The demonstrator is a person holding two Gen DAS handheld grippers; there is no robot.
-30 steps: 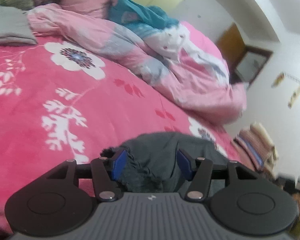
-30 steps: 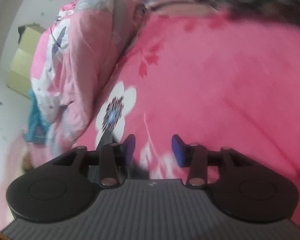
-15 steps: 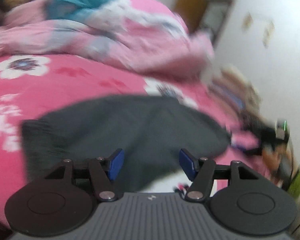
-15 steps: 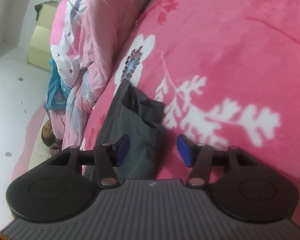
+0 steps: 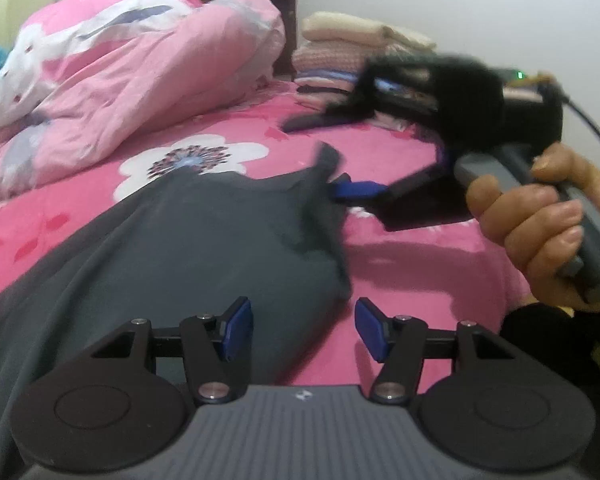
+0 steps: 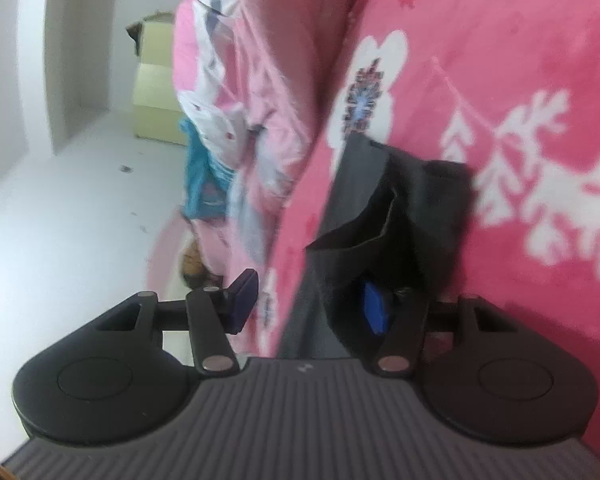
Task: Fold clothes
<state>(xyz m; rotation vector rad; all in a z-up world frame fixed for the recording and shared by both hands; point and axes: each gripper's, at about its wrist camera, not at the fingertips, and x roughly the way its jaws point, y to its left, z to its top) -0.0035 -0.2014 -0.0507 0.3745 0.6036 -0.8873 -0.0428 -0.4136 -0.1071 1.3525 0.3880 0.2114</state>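
A dark grey garment lies spread on the pink floral bedsheet. My left gripper is open low over the garment's near right edge, with cloth lying under the gap between its fingers. In the left wrist view a hand holds my right gripper at the garment's far corner, which is lifted a little. In the right wrist view, my right gripper is wide open, and the grey garment bunches over its right blue finger. It is not clamped.
A crumpled pink duvet is heaped along the far side of the bed. A stack of folded clothes sits at the bed's far end by the wall. A pale yellow box stands on the floor beyond the bed.
The left wrist view has swung right and the grey garment now lies spread out. My right gripper has moved onto the garment's corner. Both grippers stay open.
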